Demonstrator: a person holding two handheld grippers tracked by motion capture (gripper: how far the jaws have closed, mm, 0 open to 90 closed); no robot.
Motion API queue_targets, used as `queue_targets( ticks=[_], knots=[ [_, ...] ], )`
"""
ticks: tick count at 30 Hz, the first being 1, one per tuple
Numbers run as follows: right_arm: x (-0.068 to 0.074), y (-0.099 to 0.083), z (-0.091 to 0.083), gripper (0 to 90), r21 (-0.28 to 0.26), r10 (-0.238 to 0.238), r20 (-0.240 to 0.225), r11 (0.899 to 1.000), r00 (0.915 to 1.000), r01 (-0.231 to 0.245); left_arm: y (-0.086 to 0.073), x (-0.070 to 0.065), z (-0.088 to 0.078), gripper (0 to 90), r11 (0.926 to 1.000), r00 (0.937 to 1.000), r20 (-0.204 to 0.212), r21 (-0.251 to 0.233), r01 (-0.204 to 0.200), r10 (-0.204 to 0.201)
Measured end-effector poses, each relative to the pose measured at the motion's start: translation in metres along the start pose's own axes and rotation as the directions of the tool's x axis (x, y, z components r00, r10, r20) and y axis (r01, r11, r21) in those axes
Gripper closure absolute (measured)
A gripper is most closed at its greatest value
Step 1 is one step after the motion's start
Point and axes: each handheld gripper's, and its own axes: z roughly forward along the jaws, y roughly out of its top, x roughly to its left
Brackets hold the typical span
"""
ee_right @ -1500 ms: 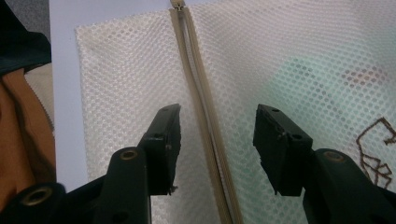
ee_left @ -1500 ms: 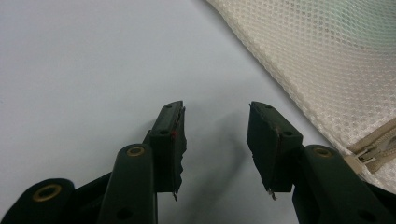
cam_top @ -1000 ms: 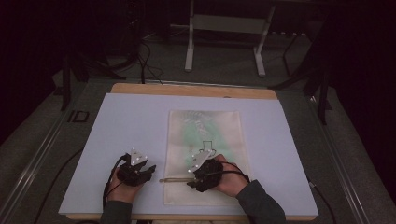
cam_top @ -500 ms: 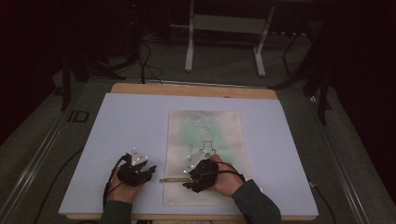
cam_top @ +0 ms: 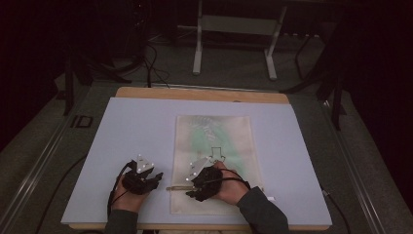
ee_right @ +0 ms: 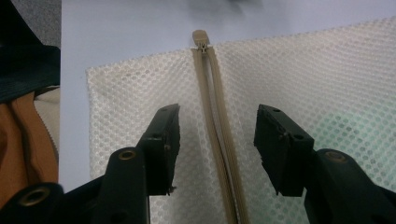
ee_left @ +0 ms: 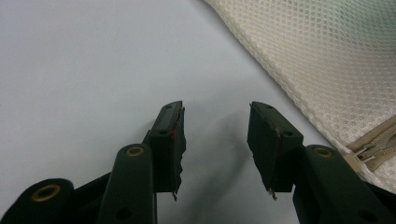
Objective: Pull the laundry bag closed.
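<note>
Right gripper [ee_right: 215, 140] shifted left over mesh bag [ee_right: 327, 84] zipper [ee_right: 219, 135].

Green contents [cam_top: 209, 141] inside mesh bag [cam_top: 238, 131] blurred, unidentifiable.

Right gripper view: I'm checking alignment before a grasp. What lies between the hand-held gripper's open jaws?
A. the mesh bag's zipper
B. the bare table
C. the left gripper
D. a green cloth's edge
A: in the right gripper view the beige zipper of the mesh bag runs up between the right hand-held gripper's open jaws, ending at its pull near the bag's edge.
</note>
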Motion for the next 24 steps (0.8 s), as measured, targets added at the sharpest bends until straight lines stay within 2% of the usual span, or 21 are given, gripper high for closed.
queue_targets(
  ticks=[24],
  knots=[
    [0.000,0.020,0.016,54.8,-0.024,-0.008,-0.027,1.000,0.9996,0.008,0.000,0.001,-0.001,55.5,0.9999,1.0000,-0.003,-0.010,0.005,-0.005]
  ],
)
